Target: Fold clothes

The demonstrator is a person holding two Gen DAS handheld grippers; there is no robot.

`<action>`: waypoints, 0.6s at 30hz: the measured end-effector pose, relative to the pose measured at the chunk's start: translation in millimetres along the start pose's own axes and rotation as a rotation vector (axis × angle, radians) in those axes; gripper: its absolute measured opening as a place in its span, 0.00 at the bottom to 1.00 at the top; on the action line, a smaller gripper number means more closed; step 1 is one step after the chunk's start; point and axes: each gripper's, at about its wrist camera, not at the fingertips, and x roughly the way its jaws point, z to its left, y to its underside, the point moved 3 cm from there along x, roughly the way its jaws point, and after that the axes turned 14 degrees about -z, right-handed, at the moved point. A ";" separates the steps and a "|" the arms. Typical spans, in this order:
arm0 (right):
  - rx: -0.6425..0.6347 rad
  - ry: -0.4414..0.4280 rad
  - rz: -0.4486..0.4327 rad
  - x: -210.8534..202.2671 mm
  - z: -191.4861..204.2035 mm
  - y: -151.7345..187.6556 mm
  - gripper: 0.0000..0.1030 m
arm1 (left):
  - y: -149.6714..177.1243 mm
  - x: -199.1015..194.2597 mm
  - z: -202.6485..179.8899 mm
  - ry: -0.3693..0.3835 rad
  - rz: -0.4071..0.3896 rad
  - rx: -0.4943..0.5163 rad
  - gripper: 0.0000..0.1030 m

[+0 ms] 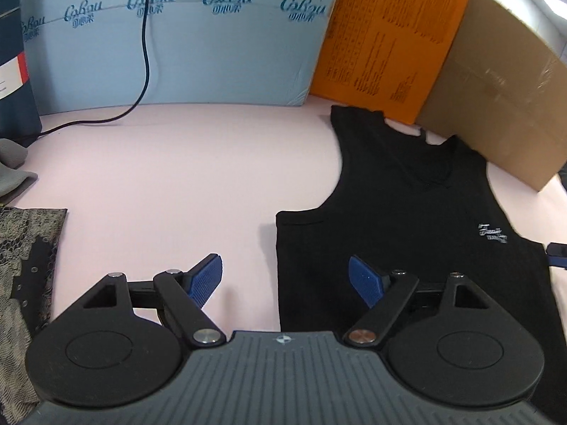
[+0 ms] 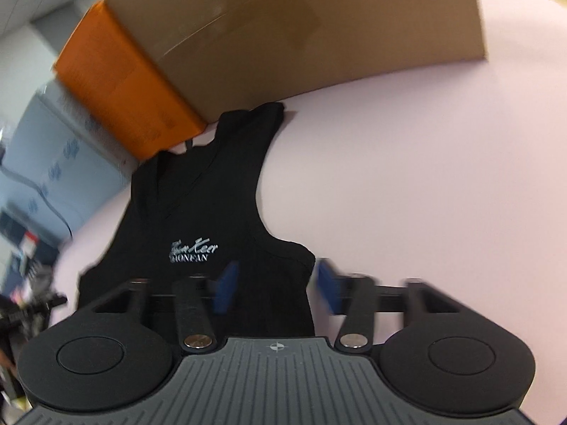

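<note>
A black sleeveless top (image 1: pixel 418 219) with a small white logo lies flat on the pink table (image 1: pixel 170 177), its straps toward the boxes at the back. My left gripper (image 1: pixel 285 279) is open and empty, straddling the top's left side edge near the hem. In the right wrist view the same top (image 2: pixel 198 219) lies ahead. My right gripper (image 2: pixel 274 287) is open and empty, straddling the top's right side edge below the armhole. The tip of the right gripper shows at the right edge of the left wrist view (image 1: pixel 558 253).
A light blue printed box (image 1: pixel 212 46), an orange box (image 1: pixel 386 39) and a brown cardboard box (image 1: pixel 496 106) stand along the back. A black cable (image 1: pixel 143 53) hangs on the left. Grey cloth (image 1: pixel 14 166) and a lace garment (image 1: pixel 24 276) lie at the left.
</note>
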 end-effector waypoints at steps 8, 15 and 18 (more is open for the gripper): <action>-0.116 0.239 -0.089 -15.0 -9.9 -20.4 0.14 | 3.7 11.5 8.1 -0.059 0.059 0.130 0.75; -0.205 -0.046 -0.145 35.6 23.3 -76.9 0.40 | -45.4 14.1 -14.2 0.040 -0.054 0.198 0.74; -0.250 -0.099 -0.113 85.3 40.3 -83.3 0.40 | -42.4 26.5 -39.9 0.071 -0.055 0.191 0.74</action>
